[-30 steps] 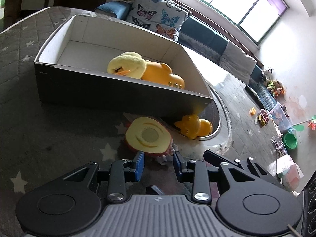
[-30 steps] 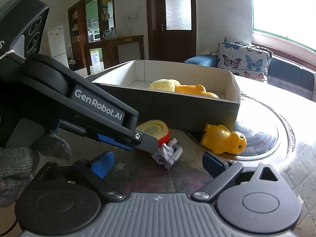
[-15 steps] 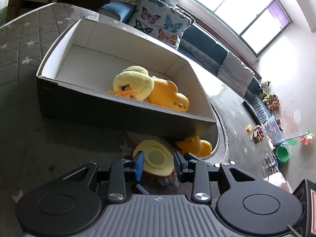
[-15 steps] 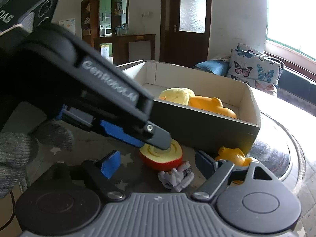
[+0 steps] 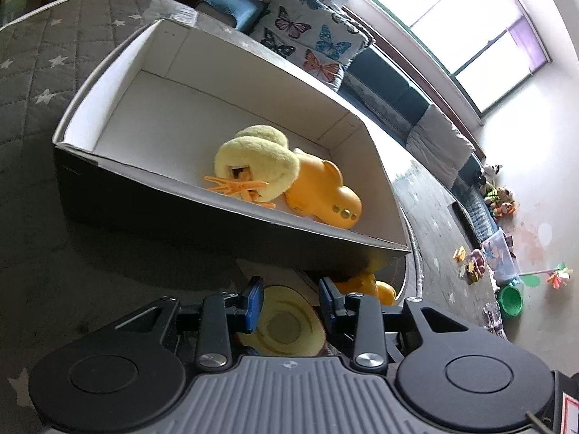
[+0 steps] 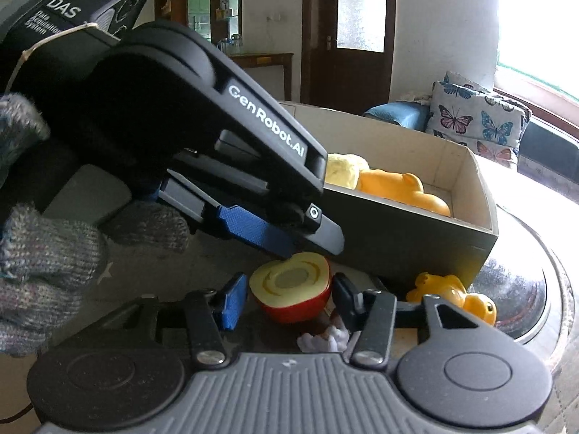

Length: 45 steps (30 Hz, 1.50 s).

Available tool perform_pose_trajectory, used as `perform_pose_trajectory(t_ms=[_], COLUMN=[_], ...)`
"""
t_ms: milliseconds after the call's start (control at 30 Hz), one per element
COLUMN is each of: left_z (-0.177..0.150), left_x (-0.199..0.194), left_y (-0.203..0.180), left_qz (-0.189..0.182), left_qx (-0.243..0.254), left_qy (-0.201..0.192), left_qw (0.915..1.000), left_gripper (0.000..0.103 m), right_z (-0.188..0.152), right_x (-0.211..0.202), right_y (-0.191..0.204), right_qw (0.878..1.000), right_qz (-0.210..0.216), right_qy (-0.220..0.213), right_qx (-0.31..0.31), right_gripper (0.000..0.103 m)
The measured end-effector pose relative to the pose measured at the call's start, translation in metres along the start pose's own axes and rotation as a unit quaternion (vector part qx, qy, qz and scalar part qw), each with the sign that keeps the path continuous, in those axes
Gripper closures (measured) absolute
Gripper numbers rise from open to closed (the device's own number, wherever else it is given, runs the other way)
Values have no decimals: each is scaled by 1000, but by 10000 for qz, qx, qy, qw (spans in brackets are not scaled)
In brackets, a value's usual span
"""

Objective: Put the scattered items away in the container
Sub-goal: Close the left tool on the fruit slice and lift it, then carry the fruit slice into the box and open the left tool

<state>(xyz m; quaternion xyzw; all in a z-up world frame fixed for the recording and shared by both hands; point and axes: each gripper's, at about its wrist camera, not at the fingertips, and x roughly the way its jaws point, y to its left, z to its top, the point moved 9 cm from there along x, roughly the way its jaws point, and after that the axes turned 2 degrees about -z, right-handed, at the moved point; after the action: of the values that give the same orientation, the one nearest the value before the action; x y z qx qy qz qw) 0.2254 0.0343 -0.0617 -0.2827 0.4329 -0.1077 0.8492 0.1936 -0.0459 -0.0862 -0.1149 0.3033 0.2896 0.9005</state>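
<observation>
My left gripper [image 5: 289, 302] and my right gripper [image 6: 289, 298] both frame the half apple [image 6: 291, 291], which lies cut face up on the quilted desk [image 5: 54, 72] just in front of the box [image 5: 224, 231]. The left fingers [image 5: 253, 303] stand partly open around its rim; I cannot tell whether the pads touch it. The right fingers [image 6: 231, 302] stand wider, with gaps on both sides, holding nothing.

The apple looks like hard moulded plastic: a glossy red skin, a pale yellow face with raised rings and a grey disc in the middle. I judge it light, stiff and a little slippery, so I would pinch across the rounded red sides just under the rim, not on the flat face.

Beside it lie a small white figure [image 6: 325, 338], bumpy and angular, and a smooth yellow duck [image 6: 456, 294] against the box's corner. Inside the cardboard box, dark outside and white within, rest a fuzzy plush chick [image 5: 253, 166] and an orange plastic toy [image 5: 322, 195], touching.
</observation>
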Motion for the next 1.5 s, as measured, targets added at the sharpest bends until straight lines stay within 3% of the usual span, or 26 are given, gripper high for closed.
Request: perform_pose_trajectory(t_ms=[633,1067,1333,1500], left_z=[-6,-3,26,53], left_x=[5,-11,-33,-24], left_y=[8,-3,-40,-58], left_qz=[244,122,-128,-163], left_qx=[4,-126,214,448], left_qy=[106,-9,-382,-526], left_qw=[9996,9998,9990,9975], left_gripper=[63,63,63,63], right_z=[-2,1,38,55], right_x=[6,-9,-37,-29], right_y=[1,5,-10,-32], right_qw=[9996,9992,9960,9956], right_qz=[-142,-225,-407,-462], right_qy=[46,-180,-737,-811], right_qx=[-243,-288,-290,-101], right_gripper=[48,50,50,50])
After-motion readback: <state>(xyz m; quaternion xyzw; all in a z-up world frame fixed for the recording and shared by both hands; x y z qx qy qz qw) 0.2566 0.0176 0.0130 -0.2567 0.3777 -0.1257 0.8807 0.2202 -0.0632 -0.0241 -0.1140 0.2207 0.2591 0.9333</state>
